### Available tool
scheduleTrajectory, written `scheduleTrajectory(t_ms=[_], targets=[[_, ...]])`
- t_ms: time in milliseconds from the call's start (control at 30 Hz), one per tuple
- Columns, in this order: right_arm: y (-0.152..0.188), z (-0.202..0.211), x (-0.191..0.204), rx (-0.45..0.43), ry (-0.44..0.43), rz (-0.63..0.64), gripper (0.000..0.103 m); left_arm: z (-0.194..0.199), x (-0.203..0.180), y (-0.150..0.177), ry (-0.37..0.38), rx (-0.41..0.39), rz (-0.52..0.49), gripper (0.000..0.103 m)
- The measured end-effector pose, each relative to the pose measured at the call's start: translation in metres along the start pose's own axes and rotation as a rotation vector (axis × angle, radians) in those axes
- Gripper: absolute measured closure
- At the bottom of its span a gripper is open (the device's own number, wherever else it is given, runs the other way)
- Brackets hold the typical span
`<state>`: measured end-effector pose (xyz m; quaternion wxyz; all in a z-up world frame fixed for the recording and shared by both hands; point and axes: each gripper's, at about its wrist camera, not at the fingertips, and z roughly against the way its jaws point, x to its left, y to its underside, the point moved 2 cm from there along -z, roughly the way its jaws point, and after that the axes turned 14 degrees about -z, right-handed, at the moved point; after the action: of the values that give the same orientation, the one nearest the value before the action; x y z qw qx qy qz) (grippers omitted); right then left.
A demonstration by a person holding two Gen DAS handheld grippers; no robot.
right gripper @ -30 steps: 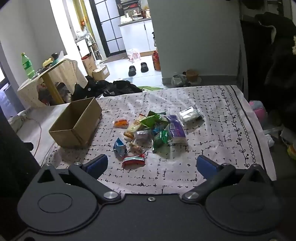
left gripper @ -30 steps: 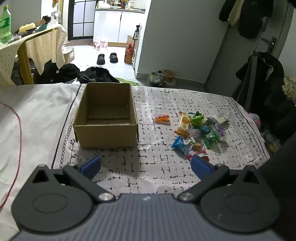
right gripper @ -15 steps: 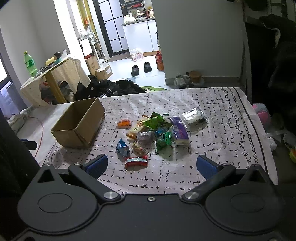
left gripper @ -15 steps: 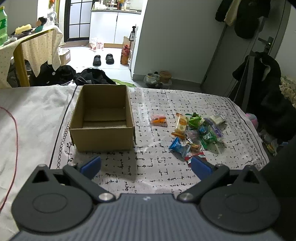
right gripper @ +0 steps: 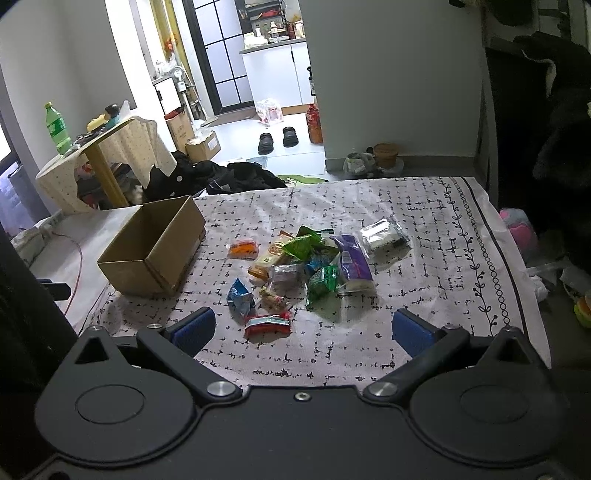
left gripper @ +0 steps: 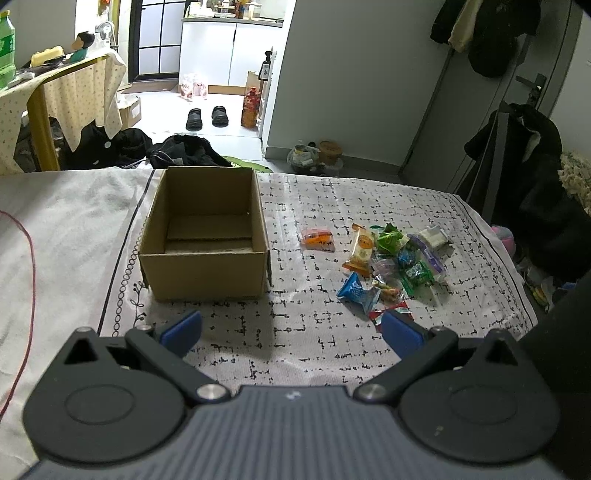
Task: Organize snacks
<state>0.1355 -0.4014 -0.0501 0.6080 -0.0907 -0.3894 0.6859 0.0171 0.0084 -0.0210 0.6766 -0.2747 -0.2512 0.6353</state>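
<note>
With both my left tongs (left gripper: 291,328) and right tongs (right gripper: 301,330) spread wide and empty, bare cloth (left gripper: 295,350) lay between them, the cardboard box (left gripper: 205,236) and the snack pile (right gripper: 303,266).

This is a lived-in home: a kitchen counter (left gripper: 232,22) shows through the doorway, slippers (left gripper: 207,117) sit on the tiled floor, coats (left gripper: 476,33) hang by the door, clothes (right gripper: 240,177) lie heaped, and a cloth-covered side table (right gripper: 92,147) holds a green bottle (right gripper: 57,127).
</note>
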Motion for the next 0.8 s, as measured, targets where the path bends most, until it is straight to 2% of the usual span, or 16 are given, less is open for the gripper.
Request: scheduleTrajectory(t_ms=[800], targets=[[-0.0005,-0.0003,0.0041,-0.012,0.012,-0.007,0.000,-0.0002,0.0008,-0.0002,0.003,-0.006,0.006,0.000]])
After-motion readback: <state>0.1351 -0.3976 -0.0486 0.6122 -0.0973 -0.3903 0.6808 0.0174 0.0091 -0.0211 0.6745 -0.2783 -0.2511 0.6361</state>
